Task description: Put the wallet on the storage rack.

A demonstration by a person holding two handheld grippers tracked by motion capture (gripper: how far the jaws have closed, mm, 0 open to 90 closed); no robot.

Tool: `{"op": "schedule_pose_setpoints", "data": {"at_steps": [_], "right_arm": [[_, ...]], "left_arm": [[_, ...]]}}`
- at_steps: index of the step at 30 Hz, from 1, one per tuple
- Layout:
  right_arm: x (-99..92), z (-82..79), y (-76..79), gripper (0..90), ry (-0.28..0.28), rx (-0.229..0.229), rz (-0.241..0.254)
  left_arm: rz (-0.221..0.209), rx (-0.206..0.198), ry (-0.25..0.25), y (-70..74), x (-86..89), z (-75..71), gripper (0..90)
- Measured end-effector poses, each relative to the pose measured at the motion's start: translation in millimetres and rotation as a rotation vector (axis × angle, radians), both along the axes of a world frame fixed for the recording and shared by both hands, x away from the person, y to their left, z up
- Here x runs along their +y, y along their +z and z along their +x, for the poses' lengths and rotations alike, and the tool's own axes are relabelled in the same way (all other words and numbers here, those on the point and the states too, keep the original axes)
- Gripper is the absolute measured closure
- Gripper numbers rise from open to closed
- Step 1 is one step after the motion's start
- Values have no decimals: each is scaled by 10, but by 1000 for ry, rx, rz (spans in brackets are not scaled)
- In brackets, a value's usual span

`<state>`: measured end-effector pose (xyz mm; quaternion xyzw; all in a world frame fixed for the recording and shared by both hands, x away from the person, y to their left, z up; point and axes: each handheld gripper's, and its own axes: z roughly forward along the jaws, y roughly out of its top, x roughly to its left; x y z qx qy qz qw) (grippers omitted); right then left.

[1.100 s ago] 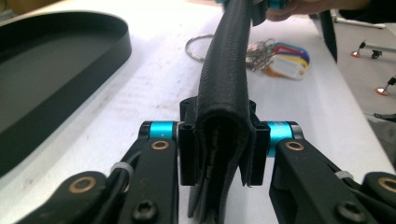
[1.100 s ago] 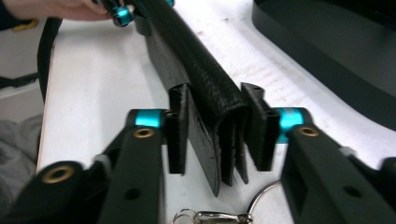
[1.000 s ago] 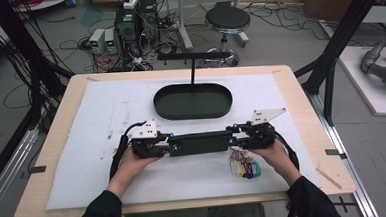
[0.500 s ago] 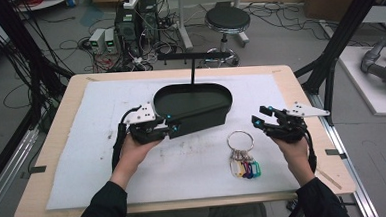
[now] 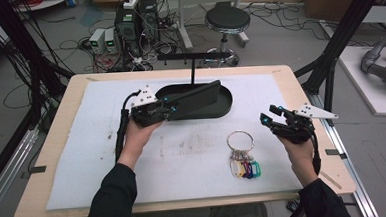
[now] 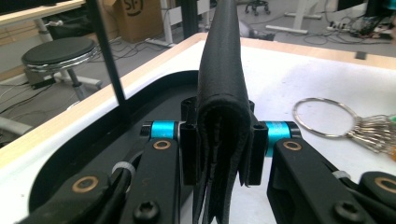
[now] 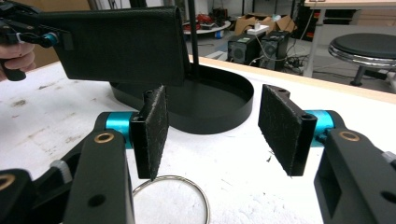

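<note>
Black leather wallet point(image 5: 193, 97) clamped at one end in the left gripper point(image 5: 167, 109), pads tight on both faces, fold uppermost. Long axis level, running rightward from the jaws and hanging above the oval black tray point(image 5: 226, 105), clear of its floor. Thin post point(image 5: 192, 68) upright at the tray's back edge, just behind the wallet's far end. Left forearm angled in from below, hand wrapped round the gripper body, wrist raised off the white mat point(image 5: 193, 148).

Further right, flat on the mat: key ring point(image 5: 241, 140) with coloured tags point(image 5: 244, 168), well apart from the tray.

Far right: right gripper point(image 5: 271, 118) beside the ring, jaws just been opening and now wide, nothing between the pads point(image 7: 153, 130). Probably next: lowering the wallet into the tray, left hand alone.
</note>
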<state>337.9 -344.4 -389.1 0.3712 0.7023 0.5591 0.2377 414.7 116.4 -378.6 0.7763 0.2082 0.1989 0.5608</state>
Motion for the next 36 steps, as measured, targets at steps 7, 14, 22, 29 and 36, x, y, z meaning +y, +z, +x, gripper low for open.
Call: {"op": "schedule_pose_setpoints", "data": {"at_steps": [7, 14, 22, 29, 36], "right_arm": [[-12, 6, -13, 424, -9, -1, 1], [-10, 8, -17, 426, -14, -6, 4], [-7, 3, -27, 426, -12, -4, 1], [-18, 7, -38, 427, -12, -4, -2], [-22, 5, -39, 427, -14, -2, 2]], "left_arm": [[4, -16, 27, -99, -16, 151, 739], [-3, -25, 30, -245, -59, 288, 740], [11, -16, 26, -297, -123, 441, 740], [-10, -14, 16, -362, -158, 535, 739], [7, -2, 9, -451, -185, 592, 739]]}}
